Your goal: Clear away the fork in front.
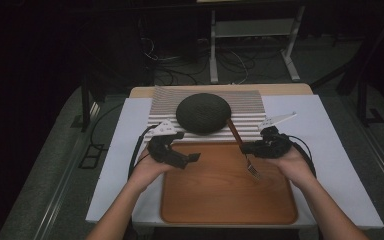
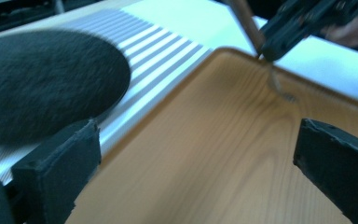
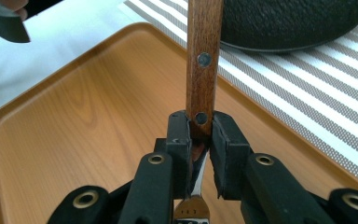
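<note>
A fork with a brown wooden handle and metal tines hangs over the wooden tray. My right gripper is shut on the handle's lower end, tines pointing down toward the tray. In the left gripper view the same fork and right gripper appear at the upper right. My left gripper hovers open over the tray's left part, its wide-apart pads holding nothing. A dark round plate lies upside down on the striped mat behind the tray.
A white cloth covers the table under the tray and mat. Beyond the table's far edge are cables on the floor and a white metal frame. The tray has a raised rim all round.
</note>
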Motion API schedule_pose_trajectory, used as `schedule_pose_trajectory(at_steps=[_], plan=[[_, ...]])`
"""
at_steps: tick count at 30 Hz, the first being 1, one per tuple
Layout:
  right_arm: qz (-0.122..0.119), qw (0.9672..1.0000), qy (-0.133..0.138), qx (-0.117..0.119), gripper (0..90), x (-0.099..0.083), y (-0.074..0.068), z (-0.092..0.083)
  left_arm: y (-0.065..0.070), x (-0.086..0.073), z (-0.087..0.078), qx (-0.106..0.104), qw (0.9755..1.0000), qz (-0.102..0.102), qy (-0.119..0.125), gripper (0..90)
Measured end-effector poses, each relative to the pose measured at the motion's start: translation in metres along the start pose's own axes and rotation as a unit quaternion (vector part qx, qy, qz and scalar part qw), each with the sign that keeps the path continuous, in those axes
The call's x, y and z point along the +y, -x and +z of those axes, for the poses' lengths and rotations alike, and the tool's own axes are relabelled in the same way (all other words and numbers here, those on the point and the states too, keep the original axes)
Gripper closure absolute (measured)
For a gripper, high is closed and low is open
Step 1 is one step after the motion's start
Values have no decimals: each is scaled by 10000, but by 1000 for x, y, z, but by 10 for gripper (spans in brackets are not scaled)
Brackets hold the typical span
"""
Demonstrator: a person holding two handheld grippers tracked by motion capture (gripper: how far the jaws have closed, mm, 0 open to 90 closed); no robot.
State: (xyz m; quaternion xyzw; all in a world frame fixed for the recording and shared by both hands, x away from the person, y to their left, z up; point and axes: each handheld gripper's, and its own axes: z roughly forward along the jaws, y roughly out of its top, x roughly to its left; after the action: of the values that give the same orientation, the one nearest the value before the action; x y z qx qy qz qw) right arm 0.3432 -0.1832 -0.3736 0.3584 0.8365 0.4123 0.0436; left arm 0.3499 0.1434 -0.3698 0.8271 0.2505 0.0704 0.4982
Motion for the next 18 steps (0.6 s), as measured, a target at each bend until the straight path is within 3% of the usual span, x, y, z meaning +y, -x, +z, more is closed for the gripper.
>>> schedule_pose_trajectory(at_steps=[8,14,18], plan=[[-85,9999,91,54,779,-1,-4,2,10,33,27,-208,9995,157,172,62],[-118,9996,236,82,778,0,-7,1,14,42,41,-324,9991,148,210,141],[-167,9994,266,117,778,1,-10,3,17,43,45,-382,9987,18,332,165]])
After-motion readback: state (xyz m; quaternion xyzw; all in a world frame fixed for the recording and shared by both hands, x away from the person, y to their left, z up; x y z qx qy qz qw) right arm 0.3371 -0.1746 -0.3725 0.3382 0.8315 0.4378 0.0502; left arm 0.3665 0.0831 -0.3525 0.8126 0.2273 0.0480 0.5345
